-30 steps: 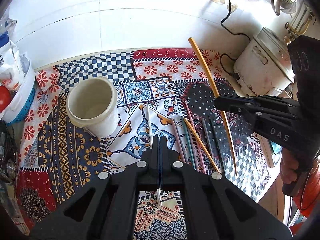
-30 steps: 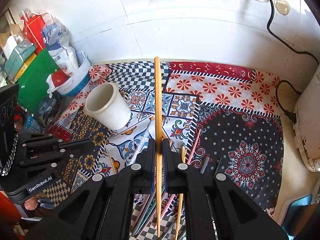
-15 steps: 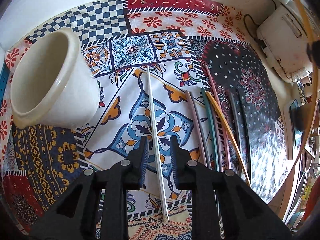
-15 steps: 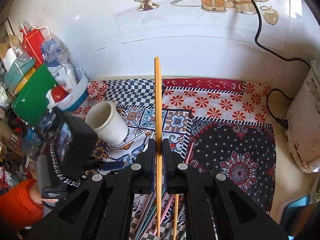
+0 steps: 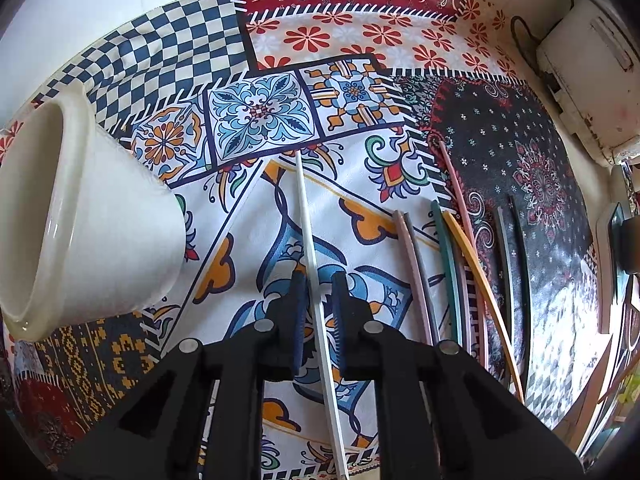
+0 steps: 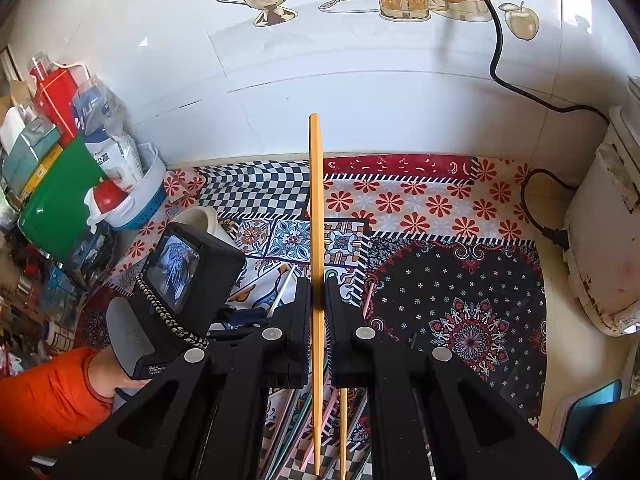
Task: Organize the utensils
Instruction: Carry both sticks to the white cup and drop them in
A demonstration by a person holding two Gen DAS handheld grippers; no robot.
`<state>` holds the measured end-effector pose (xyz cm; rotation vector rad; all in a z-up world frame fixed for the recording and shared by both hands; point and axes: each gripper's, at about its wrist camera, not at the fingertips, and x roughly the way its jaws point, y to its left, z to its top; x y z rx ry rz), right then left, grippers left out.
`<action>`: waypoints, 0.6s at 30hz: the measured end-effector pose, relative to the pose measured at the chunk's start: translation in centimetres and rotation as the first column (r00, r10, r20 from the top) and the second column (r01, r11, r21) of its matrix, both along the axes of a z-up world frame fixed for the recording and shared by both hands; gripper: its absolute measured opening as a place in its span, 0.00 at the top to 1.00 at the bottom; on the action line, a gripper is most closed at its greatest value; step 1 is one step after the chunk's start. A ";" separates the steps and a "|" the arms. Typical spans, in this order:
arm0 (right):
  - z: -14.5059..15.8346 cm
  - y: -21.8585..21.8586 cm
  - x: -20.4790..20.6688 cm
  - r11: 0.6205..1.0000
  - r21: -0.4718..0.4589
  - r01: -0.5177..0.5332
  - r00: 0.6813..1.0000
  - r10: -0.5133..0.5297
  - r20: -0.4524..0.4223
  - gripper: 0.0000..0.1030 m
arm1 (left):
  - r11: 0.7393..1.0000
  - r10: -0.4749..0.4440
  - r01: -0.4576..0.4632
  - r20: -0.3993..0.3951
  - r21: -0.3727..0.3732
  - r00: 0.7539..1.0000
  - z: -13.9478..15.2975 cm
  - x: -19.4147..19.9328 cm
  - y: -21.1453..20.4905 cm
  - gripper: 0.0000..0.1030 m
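Jaws of the left gripper have just been closing around the white chopstick lying on the patterned cloth, cup at nine o'clock; right gripper clamps the yellow chopstick.

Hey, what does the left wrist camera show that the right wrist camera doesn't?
Left wrist only: the row of coloured chopsticks at full length on the cloth. Right wrist only: an orange chopstick clamped upright in the right fingers, an orange sleeve and the tiled wall. Both: the white chopstick, the cream cup, the patchwork cloth and the white appliance.
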<state>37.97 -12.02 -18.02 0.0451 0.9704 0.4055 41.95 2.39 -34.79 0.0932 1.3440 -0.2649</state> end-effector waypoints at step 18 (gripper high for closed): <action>1.1 3.1 0.7 0.998 0.010 -0.069 0.996 0.068 0.050 0.94 | 0.987 0.125 -0.097 0.241 -0.125 0.963 10.4 -6.0 5.5 0.97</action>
